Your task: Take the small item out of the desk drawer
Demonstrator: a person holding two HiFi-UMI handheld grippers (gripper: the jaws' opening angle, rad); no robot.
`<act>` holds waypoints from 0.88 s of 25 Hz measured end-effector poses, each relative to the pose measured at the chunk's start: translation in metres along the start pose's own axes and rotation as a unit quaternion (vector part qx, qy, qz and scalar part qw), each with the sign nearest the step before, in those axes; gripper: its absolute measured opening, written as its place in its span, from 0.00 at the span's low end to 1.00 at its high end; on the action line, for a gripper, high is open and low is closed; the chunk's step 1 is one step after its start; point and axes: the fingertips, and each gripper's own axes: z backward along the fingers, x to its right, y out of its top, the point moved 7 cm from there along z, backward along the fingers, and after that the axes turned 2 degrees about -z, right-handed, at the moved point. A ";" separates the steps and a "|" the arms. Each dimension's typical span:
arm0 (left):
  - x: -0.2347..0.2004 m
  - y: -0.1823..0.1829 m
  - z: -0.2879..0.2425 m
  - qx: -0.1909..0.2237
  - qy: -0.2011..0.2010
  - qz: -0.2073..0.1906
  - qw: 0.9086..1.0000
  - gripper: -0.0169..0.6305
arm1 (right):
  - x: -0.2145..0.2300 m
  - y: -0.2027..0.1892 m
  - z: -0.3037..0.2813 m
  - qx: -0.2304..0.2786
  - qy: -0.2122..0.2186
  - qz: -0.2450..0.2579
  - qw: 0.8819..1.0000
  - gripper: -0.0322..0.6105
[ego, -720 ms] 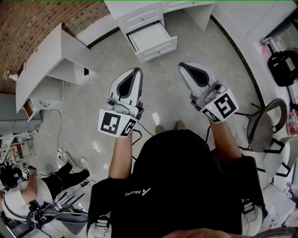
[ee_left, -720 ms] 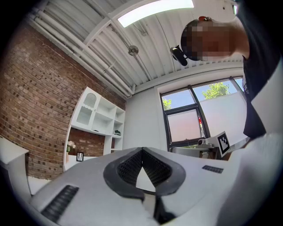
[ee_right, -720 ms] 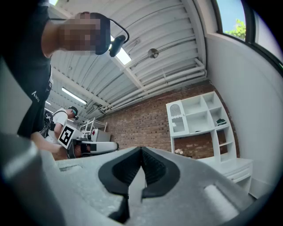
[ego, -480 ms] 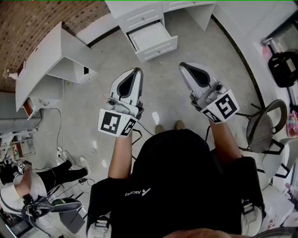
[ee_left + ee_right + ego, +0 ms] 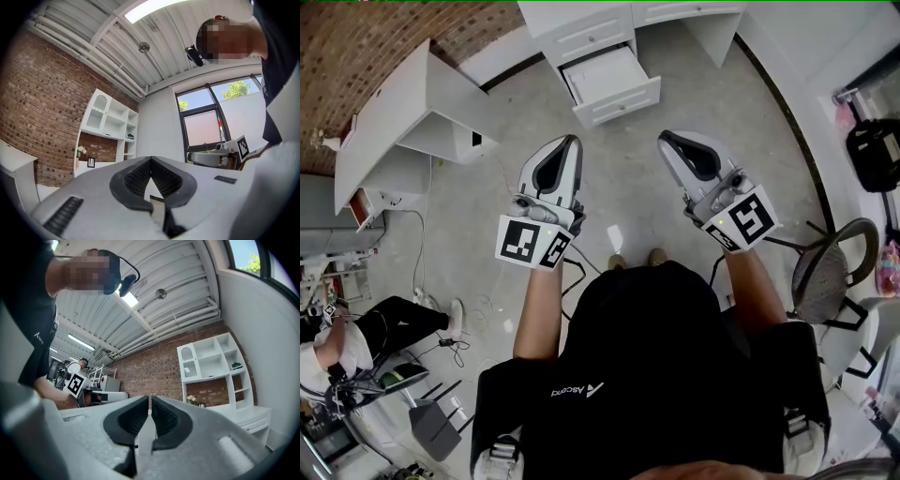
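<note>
In the head view the white desk stands at the top with one drawer pulled open; its inside looks bare white and I see no small item in it. My left gripper and right gripper are held in front of my chest, well short of the drawer, both pointing toward it. Both are shut with nothing between the jaws. The left gripper view shows its dark pads meeting at the tip, and the right gripper view shows its pads nearly touching.
A slanted white table stands at the left and a round chair at the right. Cables lie on the concrete floor. A seated person is at the lower left. A white shelf unit stands against the brick wall.
Both grippers have stayed almost still and shut. The seated person at the lower left has shifted, and the whole head view has slid slightly.
</note>
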 end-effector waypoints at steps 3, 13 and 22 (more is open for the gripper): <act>0.002 -0.006 -0.016 0.001 0.010 -0.001 1.000 0.02 | 0.018 -0.005 0.003 -0.002 0.013 -0.003 1.000 0.09; -0.030 -0.027 -0.055 -0.015 0.034 -0.004 0.999 0.02 | 0.065 -0.029 -0.034 -0.002 0.043 -0.026 0.999 0.19; -0.143 -0.060 -0.093 -0.015 0.043 0.010 0.999 0.02 | 0.108 -0.076 -0.142 -0.044 0.050 -0.026 0.997 0.29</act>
